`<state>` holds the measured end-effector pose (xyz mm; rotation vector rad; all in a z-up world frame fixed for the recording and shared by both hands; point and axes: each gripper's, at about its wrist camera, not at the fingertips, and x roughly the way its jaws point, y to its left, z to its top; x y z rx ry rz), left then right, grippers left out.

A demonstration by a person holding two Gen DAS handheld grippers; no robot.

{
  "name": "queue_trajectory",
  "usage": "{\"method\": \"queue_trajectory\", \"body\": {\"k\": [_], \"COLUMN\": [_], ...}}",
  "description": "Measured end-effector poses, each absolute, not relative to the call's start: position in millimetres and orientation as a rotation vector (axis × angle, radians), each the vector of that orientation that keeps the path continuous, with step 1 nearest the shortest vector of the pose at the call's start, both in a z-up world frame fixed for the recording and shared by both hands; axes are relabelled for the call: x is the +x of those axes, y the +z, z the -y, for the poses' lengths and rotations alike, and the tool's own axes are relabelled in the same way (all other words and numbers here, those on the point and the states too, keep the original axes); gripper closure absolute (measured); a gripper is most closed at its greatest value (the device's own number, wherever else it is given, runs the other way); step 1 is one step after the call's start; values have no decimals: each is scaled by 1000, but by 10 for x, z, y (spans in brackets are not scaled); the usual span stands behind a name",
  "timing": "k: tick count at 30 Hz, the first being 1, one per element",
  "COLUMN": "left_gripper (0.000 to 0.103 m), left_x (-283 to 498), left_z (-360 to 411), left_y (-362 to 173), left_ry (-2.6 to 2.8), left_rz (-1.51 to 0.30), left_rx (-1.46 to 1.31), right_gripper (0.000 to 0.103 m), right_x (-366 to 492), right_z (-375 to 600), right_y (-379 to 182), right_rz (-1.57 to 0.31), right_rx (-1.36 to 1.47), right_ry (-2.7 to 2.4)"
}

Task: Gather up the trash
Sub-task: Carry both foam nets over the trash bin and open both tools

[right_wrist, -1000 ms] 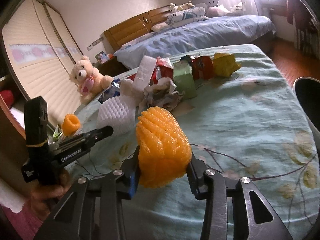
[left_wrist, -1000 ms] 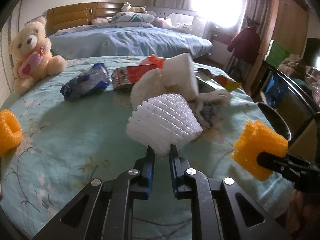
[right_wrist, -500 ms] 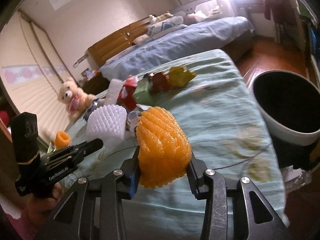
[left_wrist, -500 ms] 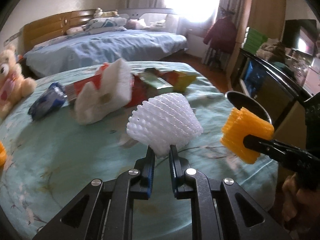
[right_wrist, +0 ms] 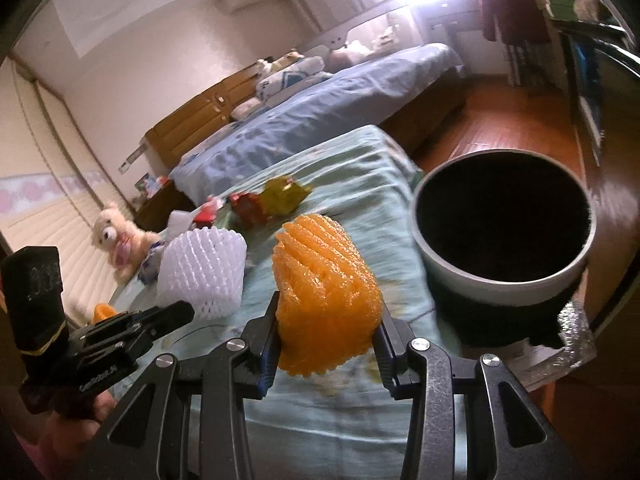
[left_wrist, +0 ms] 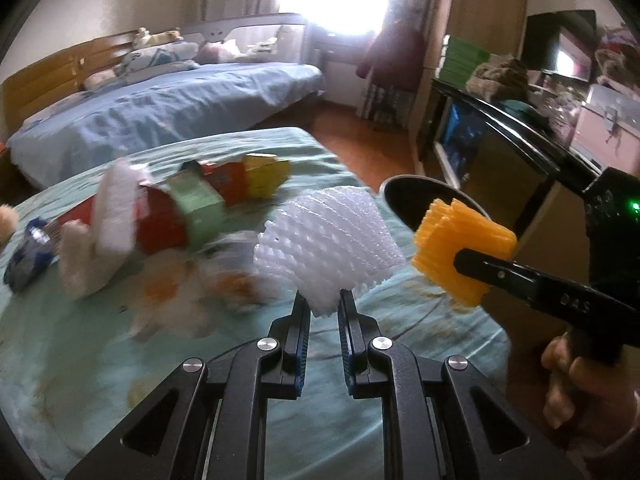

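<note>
My left gripper [left_wrist: 323, 308] is shut on the lower edge of a white foam fruit net [left_wrist: 328, 244], carried above the bed's green floral cover [left_wrist: 80, 360]. My right gripper [right_wrist: 326, 330] is shut on an orange foam fruit net [right_wrist: 326, 292], squeezed between both pads. In the left wrist view the orange net [left_wrist: 464, 250] and the right gripper hang at the right, in front of the bin [left_wrist: 420, 196]. The round white bin with its dark inside [right_wrist: 504, 276] stands just off the bed's corner, right of the orange net. More trash, cartons and wrappers [left_wrist: 208, 204], lies further back on the cover.
A teddy bear [right_wrist: 118, 236] sits at the bed's far left edge, and another orange net [right_wrist: 102, 312] lies near it. A second bed with blue bedding [left_wrist: 160, 108] stands behind. A dark cabinet [left_wrist: 500, 136] and wooden floor [right_wrist: 520, 120] lie to the right.
Both grippers have swung to the right with their nets, toward the bed's corner. The bin has come far into the right wrist view; the trash pile and teddy bear have slid left.
</note>
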<state>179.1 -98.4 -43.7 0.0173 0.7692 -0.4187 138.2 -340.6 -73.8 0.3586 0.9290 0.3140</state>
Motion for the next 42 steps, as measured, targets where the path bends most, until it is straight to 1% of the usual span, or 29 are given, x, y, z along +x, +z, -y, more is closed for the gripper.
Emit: {"method": "queue_trajectory", "body": {"k": [8, 16, 27, 42], "left_gripper": [90, 90, 90, 89], "left_x": [2188, 2516, 2862, 3404], "left_z": [1241, 1519, 1900, 2332], "left_y": [-532, -502, -576, -755], "left_ry": [-464, -506, -545, -585], "left_rz": [-806, -805, -815, -878], "left_rx": [42, 64, 113, 130], "right_gripper": [62, 61, 59, 56], "right_x": [1486, 1618, 1876, 2119], "right_z": [3761, 4080, 4315, 4633], "right_y": [-757, -827, -888, -1032], "right_rz": [-924, -932, -937, -978], "right_rx": [362, 369, 336, 349], "right_ry": [232, 165, 109, 61]}}
